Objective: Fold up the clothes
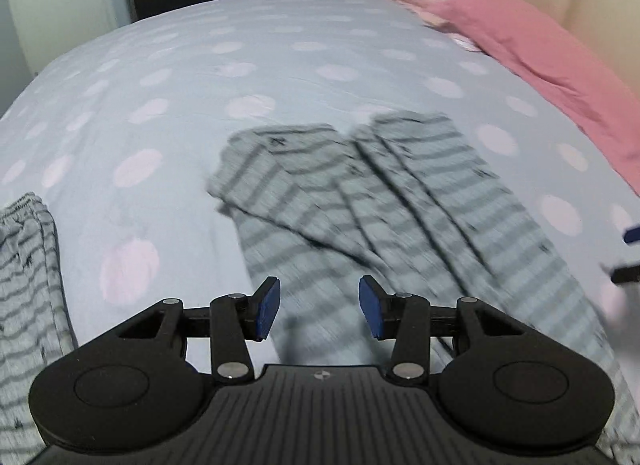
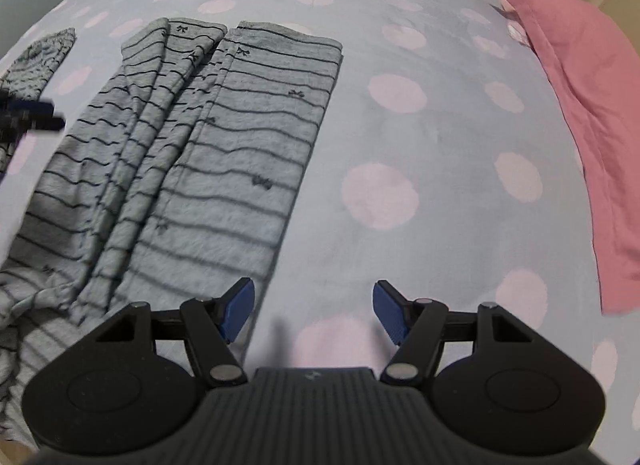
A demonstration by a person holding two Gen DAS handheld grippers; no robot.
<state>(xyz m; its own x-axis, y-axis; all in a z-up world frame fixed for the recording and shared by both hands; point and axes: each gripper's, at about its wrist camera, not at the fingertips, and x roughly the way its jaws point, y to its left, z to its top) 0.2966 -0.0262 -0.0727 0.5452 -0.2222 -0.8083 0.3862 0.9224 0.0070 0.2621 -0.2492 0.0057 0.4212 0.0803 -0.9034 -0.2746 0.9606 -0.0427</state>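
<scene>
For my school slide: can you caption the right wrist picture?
Open right gripper above the spotted bedsheet, beside striped grey pyjama trousers.

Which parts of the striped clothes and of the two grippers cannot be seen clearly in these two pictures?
- Striped garment: left wrist view, motion blur hides its print and fold edges.
- Its near end: right wrist view, cut by the left edge and hidden behind the right gripper.
- Second striped piece: left wrist view, cut by the left edge.
- Left gripper: right wrist view, a blurred sliver at the left edge.
</scene>
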